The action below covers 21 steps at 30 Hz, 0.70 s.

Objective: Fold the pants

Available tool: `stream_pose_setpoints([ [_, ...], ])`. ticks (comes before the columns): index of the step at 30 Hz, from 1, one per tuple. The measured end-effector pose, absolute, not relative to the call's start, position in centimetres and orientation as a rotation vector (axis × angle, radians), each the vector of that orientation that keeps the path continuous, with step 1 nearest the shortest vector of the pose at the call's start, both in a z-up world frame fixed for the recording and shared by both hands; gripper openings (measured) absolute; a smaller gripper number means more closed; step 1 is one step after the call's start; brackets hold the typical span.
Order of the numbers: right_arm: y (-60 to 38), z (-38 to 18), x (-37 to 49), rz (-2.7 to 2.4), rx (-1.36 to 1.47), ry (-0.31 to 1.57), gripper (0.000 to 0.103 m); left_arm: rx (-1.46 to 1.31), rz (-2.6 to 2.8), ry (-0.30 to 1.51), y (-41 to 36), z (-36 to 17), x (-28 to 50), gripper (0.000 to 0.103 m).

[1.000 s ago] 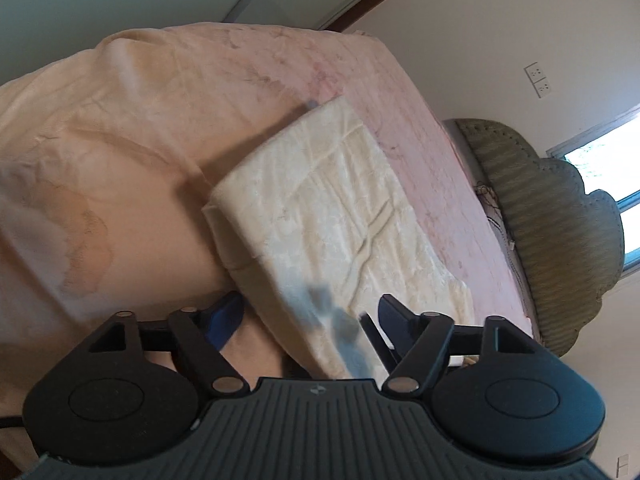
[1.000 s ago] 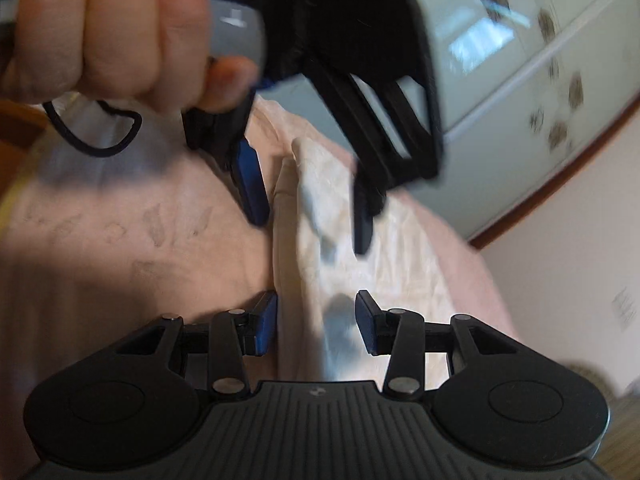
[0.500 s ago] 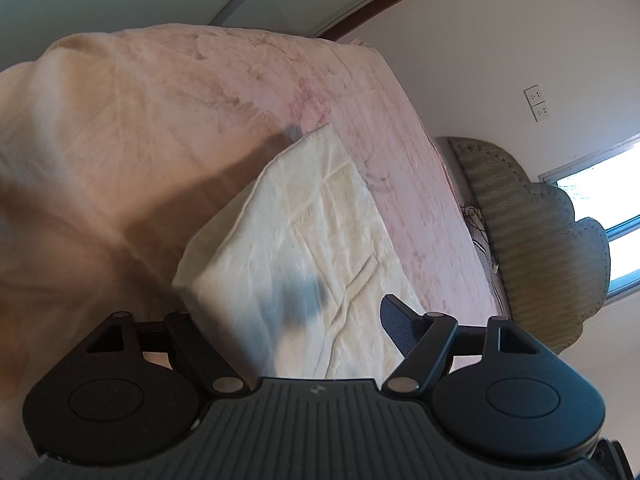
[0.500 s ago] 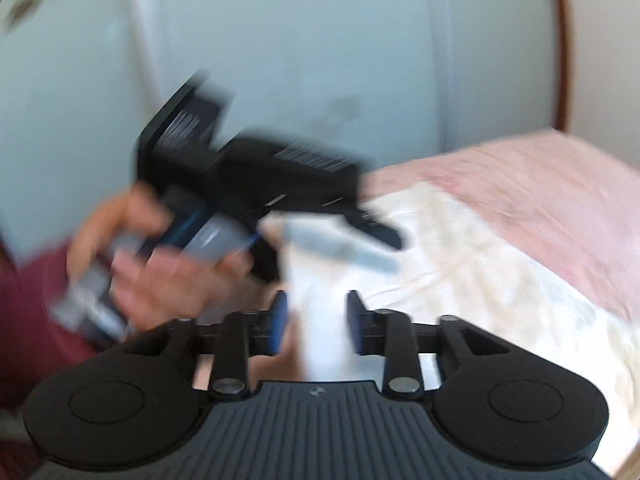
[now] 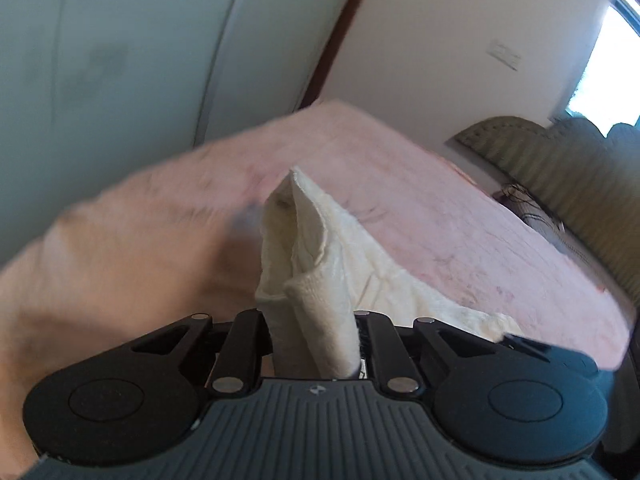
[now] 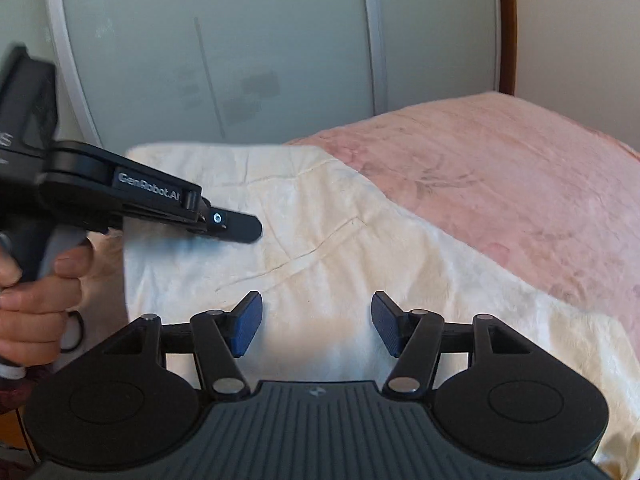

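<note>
The cream pants [image 6: 320, 240] lie folded on the pink bedspread [image 6: 500, 168], near the corner of the bed closest to the frosted wardrobe doors [image 6: 224, 48], with one long edge running along the bed's near side. The left gripper [image 5: 316, 344] has just been closing and its jaws now stand narrow, clamped on a bunched fold of the cream fabric that rises between them into a peak above the bedspread [image 5: 460, 216]; from that peak the rest of the pants [image 5: 360, 248] slope down to the right and back onto the bed. In the right wrist view the same left gripper [image 6: 236, 228] reaches in from the left edge, held by the person's left hand [image 6: 36, 300], its black fingers over the pants' near corner. The right gripper [image 6: 316, 328] has just been opening; its blue pads [image 6: 248, 328] stand moderately apart above the flat cream cloth with nothing pinched between them. A padded green headboard [image 5: 560, 168] stands at the far end of the bed, below a bright window [image 5: 608, 60]
</note>
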State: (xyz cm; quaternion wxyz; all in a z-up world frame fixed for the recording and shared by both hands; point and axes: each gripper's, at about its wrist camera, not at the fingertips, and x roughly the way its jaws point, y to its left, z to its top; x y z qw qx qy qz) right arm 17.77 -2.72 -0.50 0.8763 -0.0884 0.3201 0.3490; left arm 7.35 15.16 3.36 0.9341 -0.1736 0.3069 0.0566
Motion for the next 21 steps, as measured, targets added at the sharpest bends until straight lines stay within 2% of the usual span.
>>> stream_pose_setpoints([
  [11, -11.4, 3.0, 12.4, 0.789, -0.099, 0.370, 0.060, -0.074, -0.132, 0.477, 1.8, 9.3, 3.2, 0.015],
  [21, -24.4, 3.8, 7.2, 0.593, -0.025, 0.299, 0.061, 0.062, -0.390, 0.479, -12.4, 8.4, 3.4, 0.020],
])
